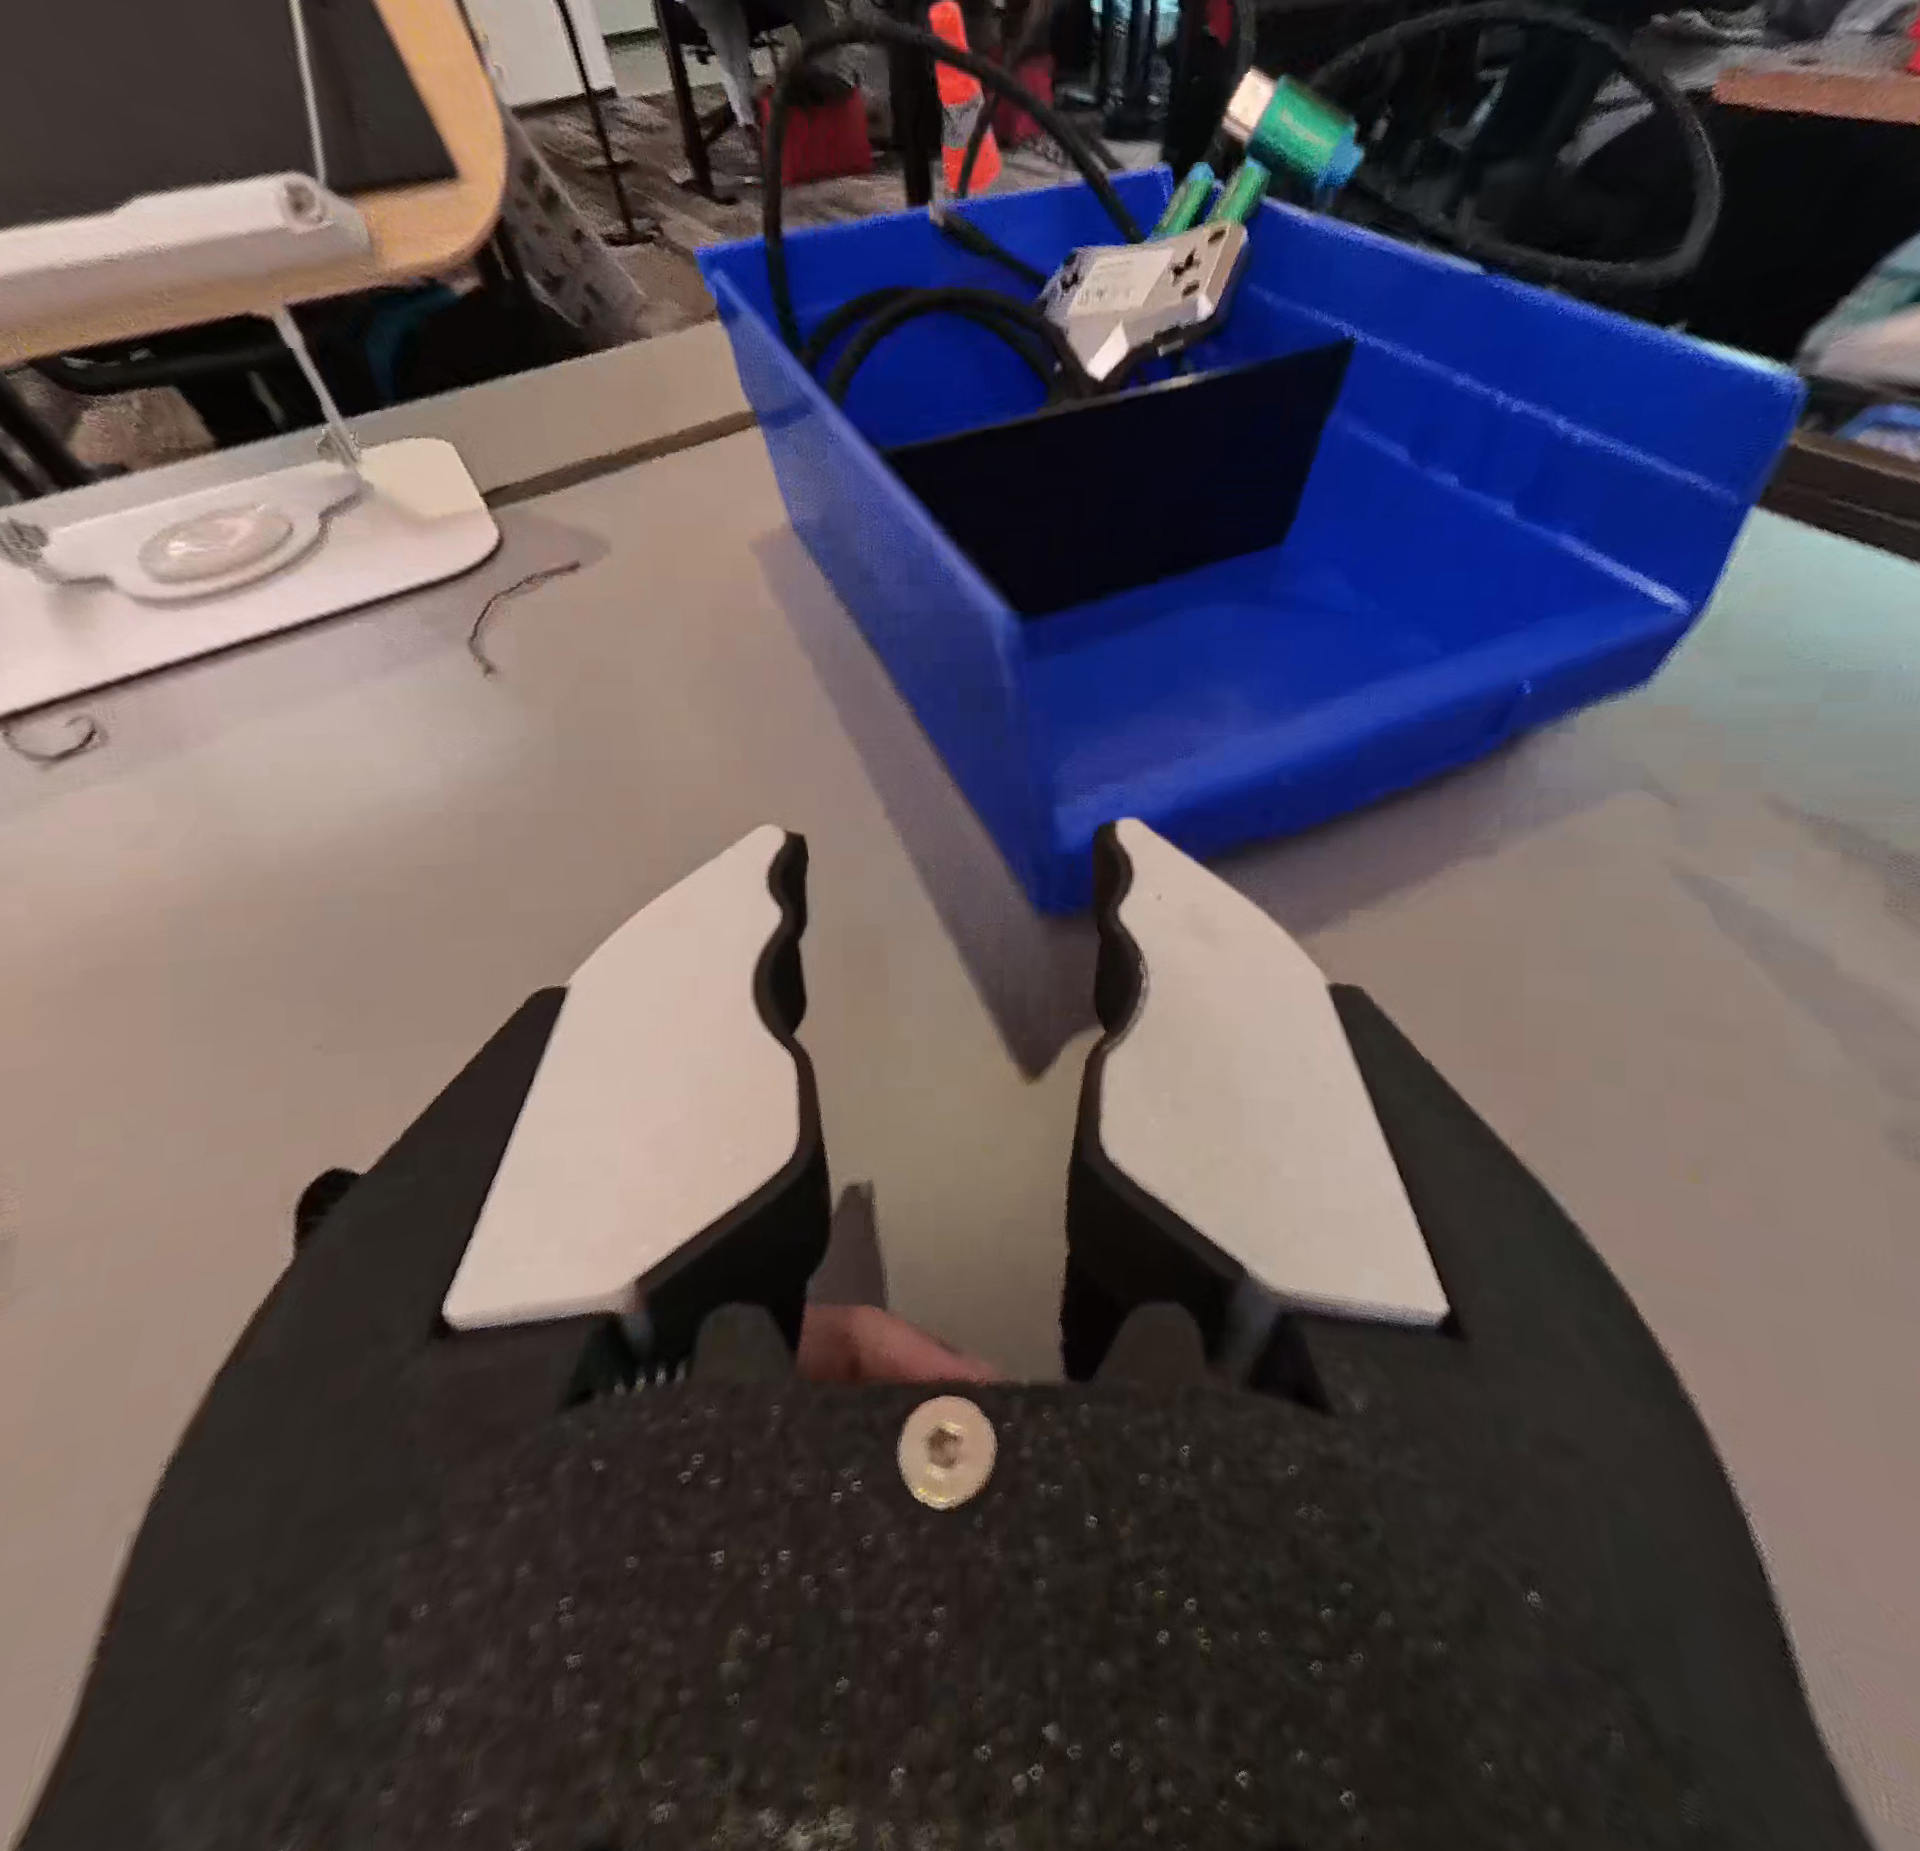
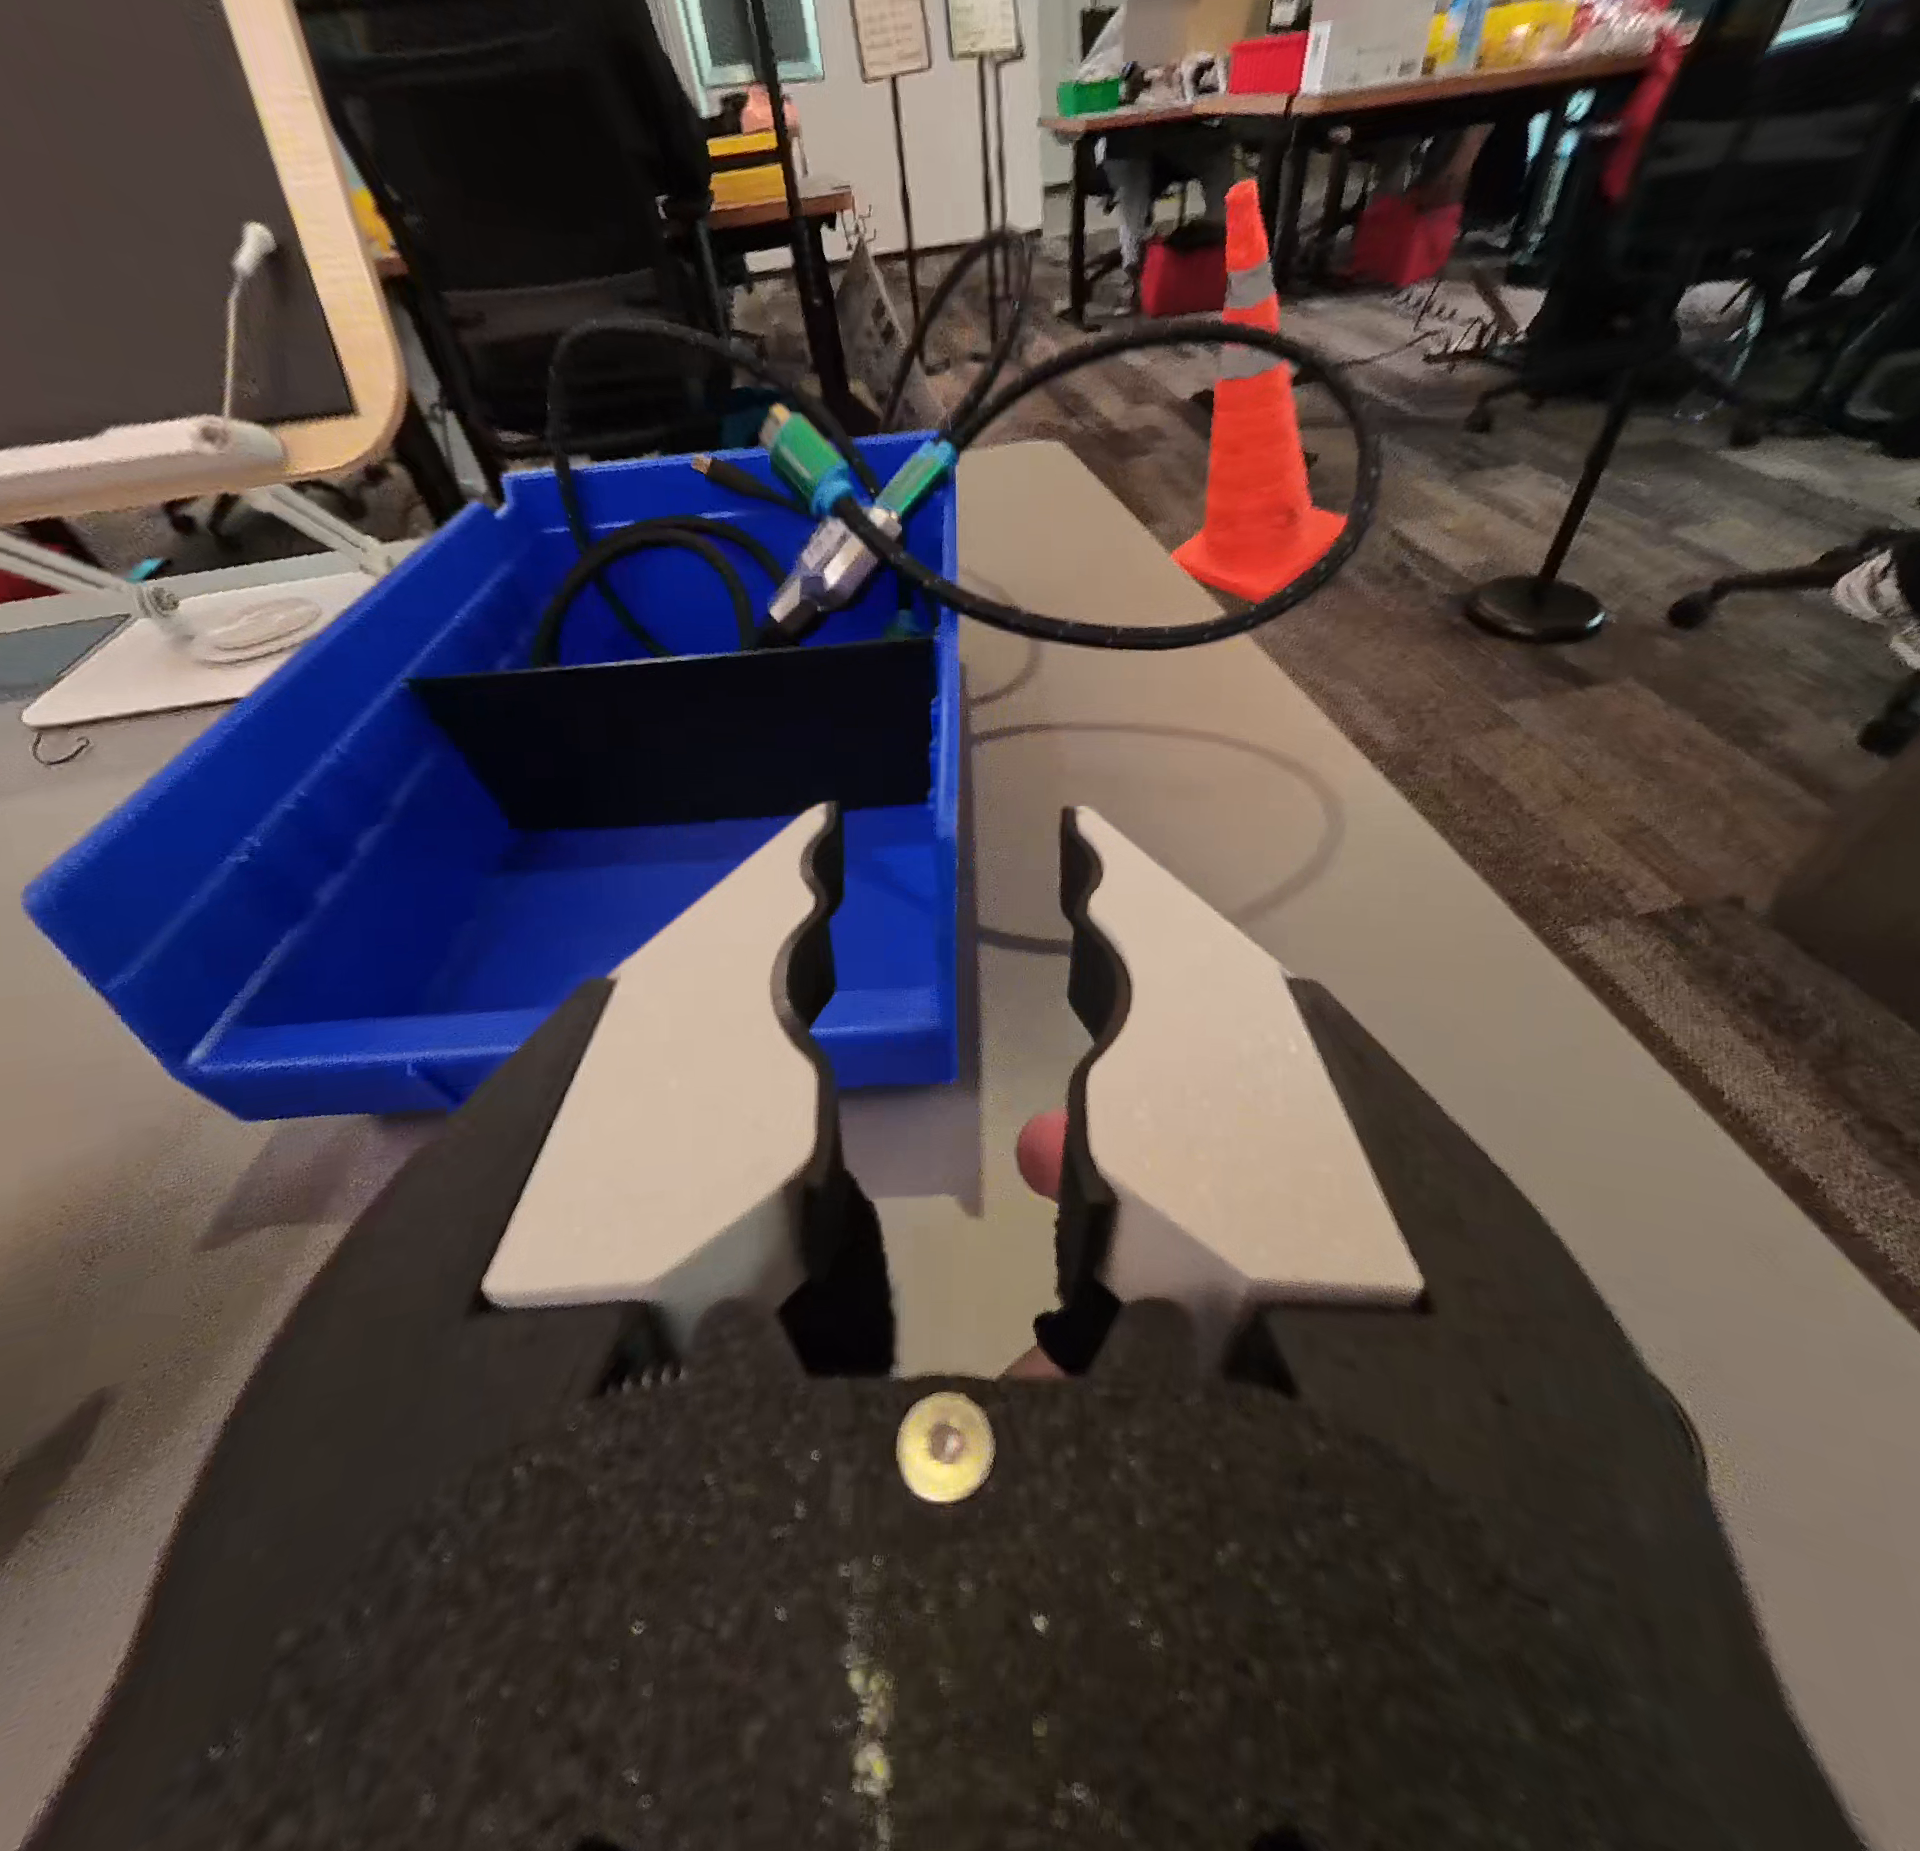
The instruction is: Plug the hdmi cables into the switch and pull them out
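Note:
A silver HDMI switch (image 1: 1143, 297) lies tilted in the far compartment of a blue bin (image 1: 1558, 513), with two green-ended cable plugs (image 1: 1216, 196) in its far side. A third green plug (image 1: 1294, 128) hangs loose above the bin's far rim. Black braided cables (image 1: 935, 331) coil in that compartment and loop over the rim. My left gripper (image 1: 951, 851) is open and empty above the table, short of the bin's near left corner. My right gripper (image 2: 948, 833) is open and empty over the bin's near right corner (image 2: 951, 970). The switch (image 2: 826, 575) and the loose plug (image 2: 805, 461) also show there.
A black divider (image 1: 1122, 482) splits the bin; its near compartment holds nothing. A white lamp base (image 1: 239, 554) stands on the grey table (image 1: 520, 866) at the left. The table's right edge (image 2: 1455, 866) drops to the floor, where an orange cone (image 2: 1252, 419) stands. Between my right fingertips and the loose plug (image 2: 805, 461) there is roughly 15 centimetres. It turns up in the left wrist view (image 1: 1308, 134) as well. The silver HDMI switch (image 1: 1143, 297) is closer to my right gripper, around 20 centimetres from its tips; the left tips are 30 centimetres off.

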`<state>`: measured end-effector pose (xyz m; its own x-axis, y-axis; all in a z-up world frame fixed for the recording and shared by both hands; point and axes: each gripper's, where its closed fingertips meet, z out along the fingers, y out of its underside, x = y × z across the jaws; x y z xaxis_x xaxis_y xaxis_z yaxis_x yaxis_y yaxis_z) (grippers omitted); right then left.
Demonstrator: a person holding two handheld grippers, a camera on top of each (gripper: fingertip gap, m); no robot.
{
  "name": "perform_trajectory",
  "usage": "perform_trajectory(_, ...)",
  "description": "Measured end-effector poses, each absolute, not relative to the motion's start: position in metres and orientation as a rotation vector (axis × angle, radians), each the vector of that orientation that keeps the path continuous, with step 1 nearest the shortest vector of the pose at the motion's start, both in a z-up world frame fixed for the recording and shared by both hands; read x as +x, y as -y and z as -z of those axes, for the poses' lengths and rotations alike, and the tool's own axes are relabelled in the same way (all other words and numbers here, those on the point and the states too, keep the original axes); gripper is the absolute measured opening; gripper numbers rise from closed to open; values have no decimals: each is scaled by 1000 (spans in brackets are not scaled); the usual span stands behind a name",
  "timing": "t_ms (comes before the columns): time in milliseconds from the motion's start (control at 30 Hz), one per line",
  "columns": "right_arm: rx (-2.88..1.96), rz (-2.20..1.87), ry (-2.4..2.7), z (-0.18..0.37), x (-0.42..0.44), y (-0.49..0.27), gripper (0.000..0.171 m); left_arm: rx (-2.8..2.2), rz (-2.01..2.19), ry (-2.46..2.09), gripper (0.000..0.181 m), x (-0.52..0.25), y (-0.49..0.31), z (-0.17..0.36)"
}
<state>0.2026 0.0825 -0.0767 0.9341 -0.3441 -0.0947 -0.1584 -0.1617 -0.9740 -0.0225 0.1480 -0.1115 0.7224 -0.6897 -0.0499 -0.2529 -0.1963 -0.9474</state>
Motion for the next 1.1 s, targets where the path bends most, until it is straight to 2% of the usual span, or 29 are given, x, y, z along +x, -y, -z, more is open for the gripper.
perform_trajectory(167, -1851, 120, -365, 107, 203, -109, 40, -1821, 517, -662, 51, 23, -169, 115)
perform_trajectory(233, -1885, 127, -376, 117, 204, -118, 38, -1841, 496, -625, 45, 26, -182, 116)
perform_trajectory(367, -1859, 124, -431, 120, 211, -127, 2, -1874, 443, -634, 18, 29, -196, 124)
perform_trajectory(467, -1868, 134, -455, 121, 209, -129, 2, -1902, 401, -607, 7, 26, -199, 125)
perform_trajectory(633, -1834, 270, -403, 104, 196, -122, 1, -1917, 454, -564, 4, 11, -194, 118)
perform_trajectory(833, -1786, 249, -360, 82, 150, -113, 1, -1833, 386, -557, 3, -40, -181, 85)
perform_trajectory(1100, -1785, 126, -204, 74, 34, -129, 1, -1817, 263, -438, 4, -166, -168, 72)
